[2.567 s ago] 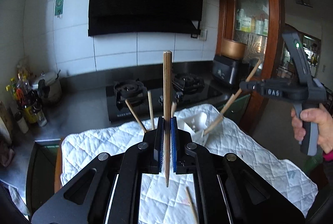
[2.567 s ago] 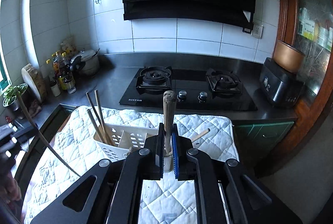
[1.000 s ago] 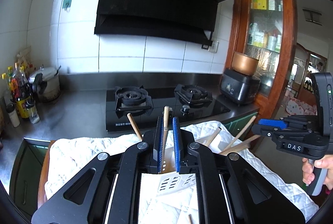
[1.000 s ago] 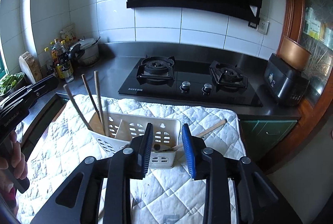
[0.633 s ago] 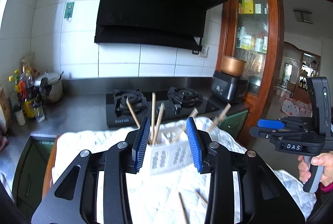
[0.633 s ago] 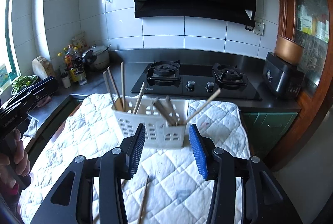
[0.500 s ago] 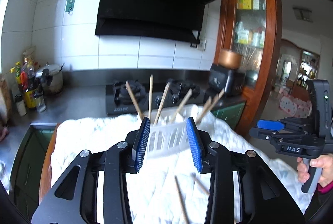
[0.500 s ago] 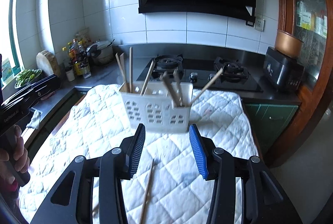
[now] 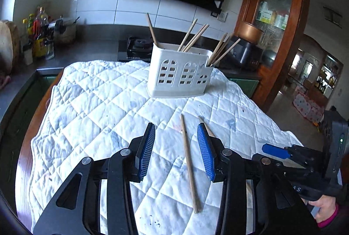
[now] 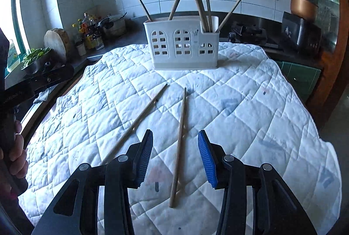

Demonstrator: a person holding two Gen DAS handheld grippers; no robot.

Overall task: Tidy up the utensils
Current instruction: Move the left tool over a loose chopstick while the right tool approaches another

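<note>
A white plastic utensil holder (image 9: 178, 73) stands on the quilted white cloth (image 9: 98, 99), with several wooden chopsticks upright in it; it also shows in the right wrist view (image 10: 185, 45). Two loose wooden chopsticks lie on the cloth. My left gripper (image 9: 176, 147) is open and empty, low over one chopstick (image 9: 188, 160) that lies between its jaws; the second chopstick (image 9: 206, 128) is partly hidden behind its right finger. My right gripper (image 10: 175, 156) is open and empty over one chopstick (image 10: 178, 143); the other chopstick (image 10: 139, 119) lies to its left.
A black gas hob (image 9: 137, 47) and dark counter run behind the cloth. Bottles and a pot (image 10: 93, 36) stand at the back left, with a round chopping board (image 10: 57, 41) and a bowl of greens (image 10: 36, 58). A black appliance (image 10: 301, 31) sits at the right by a wooden cabinet.
Both grippers let go of their chopsticks into the holder and opened. They then pulled back and dropped low over the cloth, each now over a loose chopstick.
</note>
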